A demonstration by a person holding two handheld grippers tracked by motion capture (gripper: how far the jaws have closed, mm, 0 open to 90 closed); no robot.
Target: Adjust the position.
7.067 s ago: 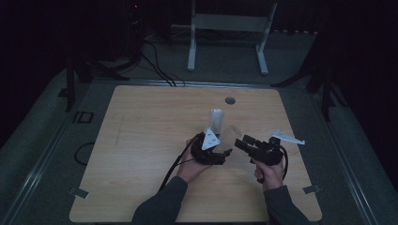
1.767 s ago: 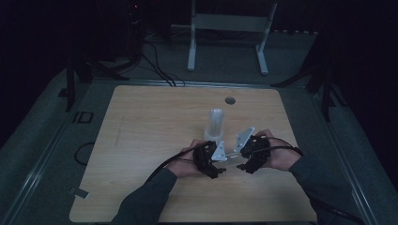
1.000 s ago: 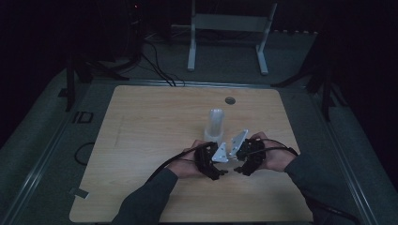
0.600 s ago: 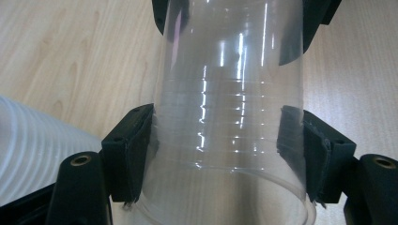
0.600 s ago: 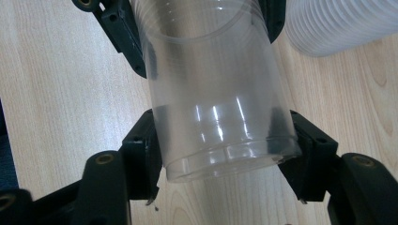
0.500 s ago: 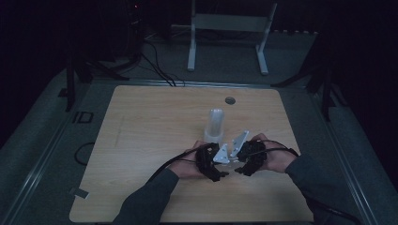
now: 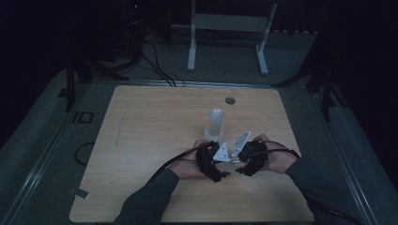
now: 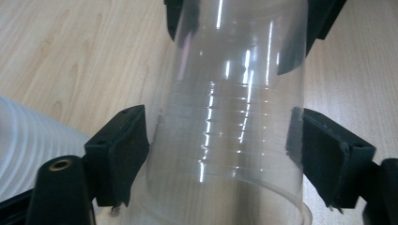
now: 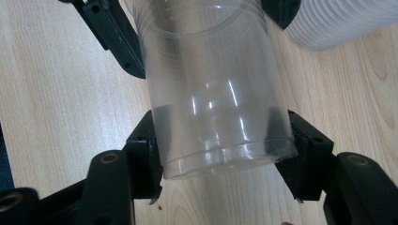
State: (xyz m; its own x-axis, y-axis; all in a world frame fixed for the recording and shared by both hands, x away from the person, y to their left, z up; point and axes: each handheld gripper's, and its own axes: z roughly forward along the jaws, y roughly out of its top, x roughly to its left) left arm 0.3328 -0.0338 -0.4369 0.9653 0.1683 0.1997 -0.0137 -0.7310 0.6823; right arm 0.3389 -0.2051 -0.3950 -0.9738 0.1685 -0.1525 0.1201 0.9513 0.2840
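Note:
A clear plastic cup (image 8: 230,117) lies on its side just above the table, held from both ends. My left gripper (image 8: 223,150) is shut on its wide rim end, pads (image 8: 124,150) pressed to either side. My right gripper (image 9: 220,145) is shut on the base end of the cup (image 9: 211,103). In the high view the left gripper (image 7: 212,163) and right gripper (image 7: 249,159) face each other at the table's front middle, with the cup (image 7: 230,165) between them.
A white ribbed stack of cups (image 7: 216,123) stands upright just behind the grippers, also seen as the stack (image 8: 28,150) and the stack (image 9: 347,23). A round hole (image 7: 229,100) sits near the table's far edge. Bare wood (image 7: 141,140) spreads to the left.
The two grippers have drawn slightly closer together, the right one edging left. Both hands stay at the front middle of the table.

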